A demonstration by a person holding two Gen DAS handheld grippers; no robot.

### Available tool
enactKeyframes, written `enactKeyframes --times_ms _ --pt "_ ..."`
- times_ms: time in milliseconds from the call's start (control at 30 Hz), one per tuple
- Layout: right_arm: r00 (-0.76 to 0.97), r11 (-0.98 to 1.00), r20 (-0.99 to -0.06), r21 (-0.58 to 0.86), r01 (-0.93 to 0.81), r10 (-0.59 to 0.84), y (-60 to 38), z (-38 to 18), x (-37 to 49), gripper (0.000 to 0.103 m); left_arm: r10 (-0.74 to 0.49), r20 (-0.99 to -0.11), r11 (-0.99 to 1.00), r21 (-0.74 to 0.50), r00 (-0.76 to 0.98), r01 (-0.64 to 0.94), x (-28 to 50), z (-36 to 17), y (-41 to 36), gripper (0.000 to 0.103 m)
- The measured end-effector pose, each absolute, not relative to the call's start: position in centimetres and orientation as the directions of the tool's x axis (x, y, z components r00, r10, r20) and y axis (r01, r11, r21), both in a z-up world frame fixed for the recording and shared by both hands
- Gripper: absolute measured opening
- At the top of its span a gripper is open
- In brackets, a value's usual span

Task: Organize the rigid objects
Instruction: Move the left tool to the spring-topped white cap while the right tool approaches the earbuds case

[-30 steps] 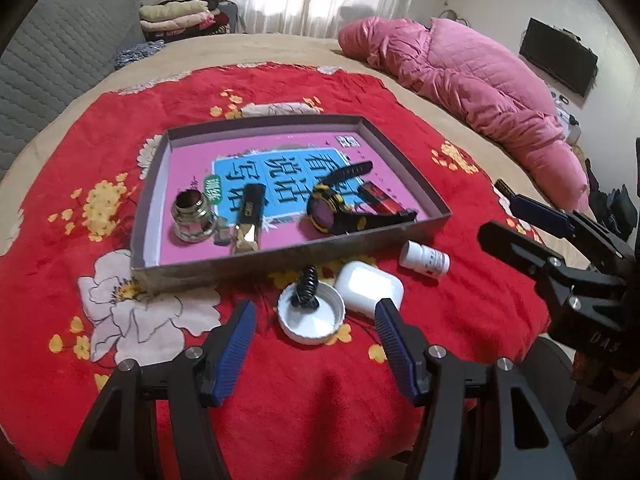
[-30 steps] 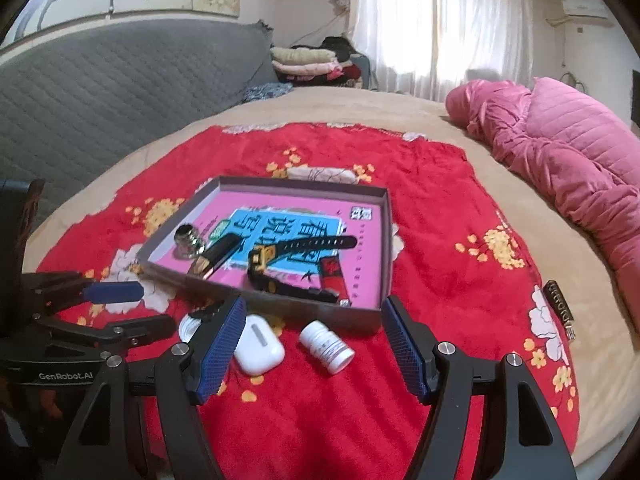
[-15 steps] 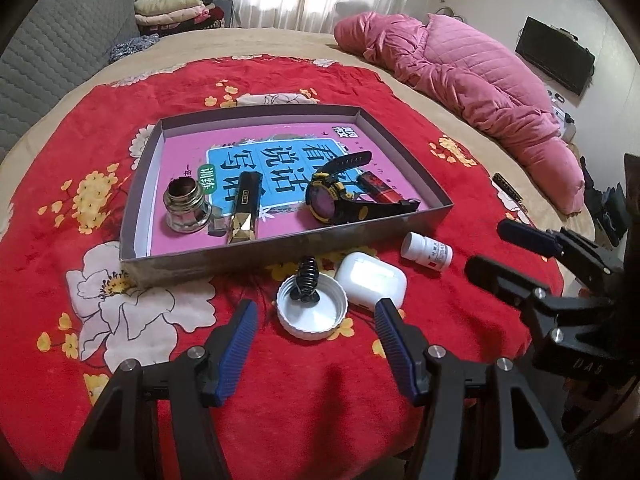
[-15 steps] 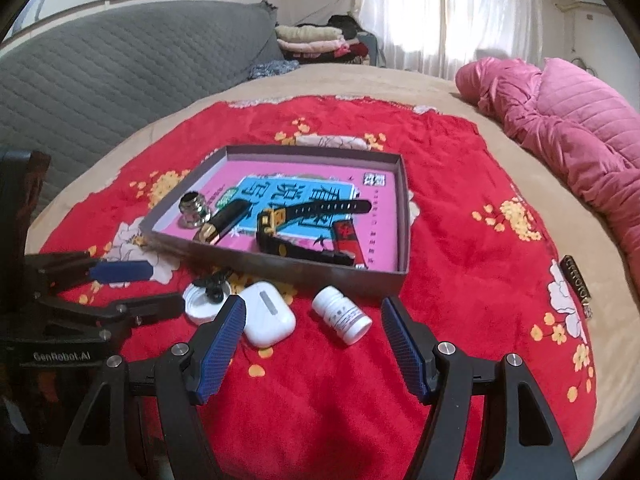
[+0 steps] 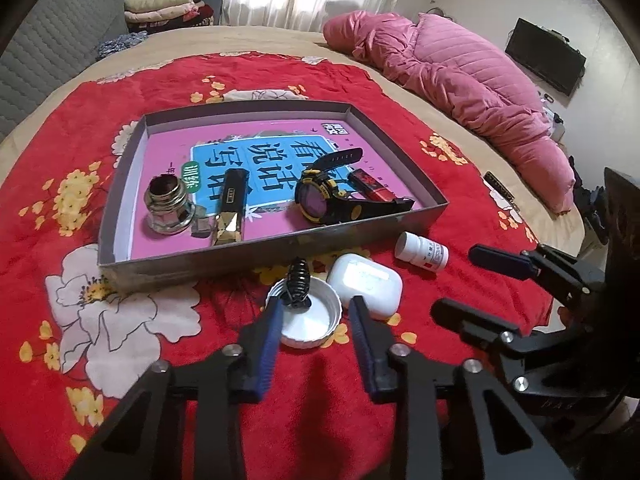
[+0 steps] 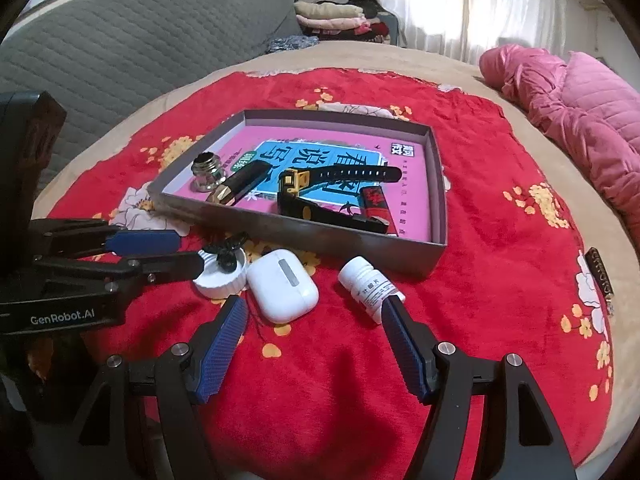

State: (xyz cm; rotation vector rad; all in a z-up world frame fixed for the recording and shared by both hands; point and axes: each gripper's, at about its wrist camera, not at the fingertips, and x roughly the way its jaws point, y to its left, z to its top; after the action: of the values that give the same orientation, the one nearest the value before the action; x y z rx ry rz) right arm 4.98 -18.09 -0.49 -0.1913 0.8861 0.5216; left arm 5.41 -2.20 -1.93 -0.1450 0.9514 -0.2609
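A grey tray [image 5: 276, 242] [image 6: 344, 242] lined with a pink book sits on the red blanket. It holds a glass ink bottle [image 5: 166, 206], a black-and-gold lighter [image 5: 231, 208], a black-yellow watch [image 5: 324, 200] and a red lighter [image 5: 370, 184]. In front of the tray lie a white cap [image 5: 306, 326] with a black hair clip [image 5: 298, 280] on it, a white earbud case [image 5: 366, 286] [image 6: 282, 284] and a small white pill bottle [image 5: 422, 250] [image 6: 370, 284]. My left gripper [image 5: 316, 332] is open, its fingers either side of the cap. My right gripper [image 6: 314, 334] is open just short of the case and bottle.
A pink quilt [image 5: 460, 80] lies at the bed's far right. A grey headboard [image 6: 120, 60] and folded clothes [image 5: 164, 6] are at the back. A small dark object [image 6: 600, 272] lies near the blanket's right edge.
Both grippers have moved forward and down toward the loose items. The left fingers now flank the white cap and have narrowed a little. The right gripper is closer to the case and bottle.
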Motion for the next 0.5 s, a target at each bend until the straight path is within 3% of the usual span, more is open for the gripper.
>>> enactKeyframes --times_ms 500 --pt "0.488 0.853 -0.797 0.064 -0.519 0.356 -17.4 -1.9 5.4 0.072 -0.280 -0.796 0.960 -0.240 0.537 0.144 7.0 -3.3 -2.1 0.029"
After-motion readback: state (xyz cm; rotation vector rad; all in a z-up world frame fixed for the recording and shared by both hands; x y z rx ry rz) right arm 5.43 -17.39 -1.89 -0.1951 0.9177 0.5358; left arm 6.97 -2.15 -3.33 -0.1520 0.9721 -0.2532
